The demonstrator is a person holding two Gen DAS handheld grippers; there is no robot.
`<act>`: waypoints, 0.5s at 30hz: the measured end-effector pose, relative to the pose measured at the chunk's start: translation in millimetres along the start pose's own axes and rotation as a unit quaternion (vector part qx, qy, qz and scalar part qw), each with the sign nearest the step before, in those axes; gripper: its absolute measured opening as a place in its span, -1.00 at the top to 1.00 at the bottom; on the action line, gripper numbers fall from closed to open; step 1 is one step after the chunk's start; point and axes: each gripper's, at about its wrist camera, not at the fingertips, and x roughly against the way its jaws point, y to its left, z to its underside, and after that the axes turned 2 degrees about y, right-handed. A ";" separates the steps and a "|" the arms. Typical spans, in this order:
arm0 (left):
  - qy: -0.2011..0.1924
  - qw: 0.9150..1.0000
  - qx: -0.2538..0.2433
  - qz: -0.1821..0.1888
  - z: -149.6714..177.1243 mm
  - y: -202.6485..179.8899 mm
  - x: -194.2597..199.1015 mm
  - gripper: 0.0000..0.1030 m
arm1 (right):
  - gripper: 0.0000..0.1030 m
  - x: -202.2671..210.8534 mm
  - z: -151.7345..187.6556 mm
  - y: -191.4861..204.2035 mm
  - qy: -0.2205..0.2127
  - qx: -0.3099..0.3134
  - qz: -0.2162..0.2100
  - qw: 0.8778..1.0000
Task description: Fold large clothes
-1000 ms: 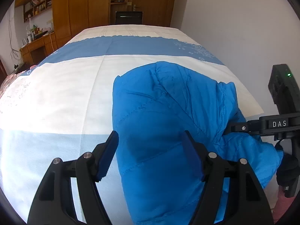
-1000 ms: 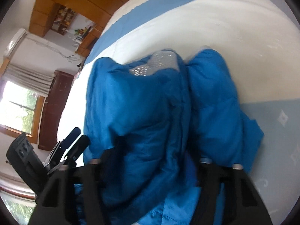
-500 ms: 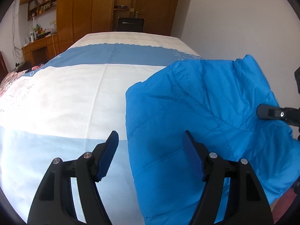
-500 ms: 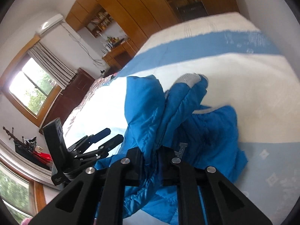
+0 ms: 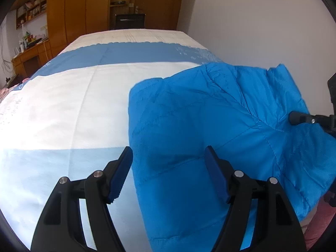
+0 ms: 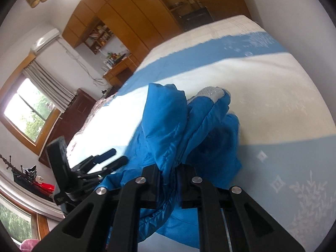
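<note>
Wooden wardrobes back the bed [image 5: 63, 105], whose blue-and-white cover carries the blue padded jacket [image 5: 199, 126] along its right side. My right gripper [image 6: 168, 174] has its jaws clamped together on a bunched fold of the jacket, angled downward, the cloth draping from it. My left gripper [image 5: 168, 168] tilts down above the jacket's near edge, jaws apart and holding nothing. Compared with a second ago, the right jaws have pinched shut and the jacket is lifted and spread wider.

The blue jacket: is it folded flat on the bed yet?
No. The blue jacket is bunched, one edge pinched and lifted by the right gripper above the bed.
</note>
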 end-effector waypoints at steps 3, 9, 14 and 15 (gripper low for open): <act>0.015 1.000 -0.004 0.007 7.1 -2.8 -11.1 -0.35 | 0.79 -16.8 9.2 -19.6 0.010 -0.020 0.010 1.000; 0.021 1.000 -0.012 -0.002 22.0 -6.0 -34.2 -0.36 | 0.70 -50.1 35.5 -58.7 0.005 -0.051 -0.006 0.999; 0.038 0.999 0.000 0.007 19.3 -4.1 -36.6 -0.36 | 0.60 -47.3 32.6 -61.2 0.005 -0.067 -0.017 0.998; 0.045 0.999 0.009 0.013 16.4 0.1 -32.3 -0.35 | 0.58 -38.1 30.0 -53.7 0.002 -0.061 -0.002 0.998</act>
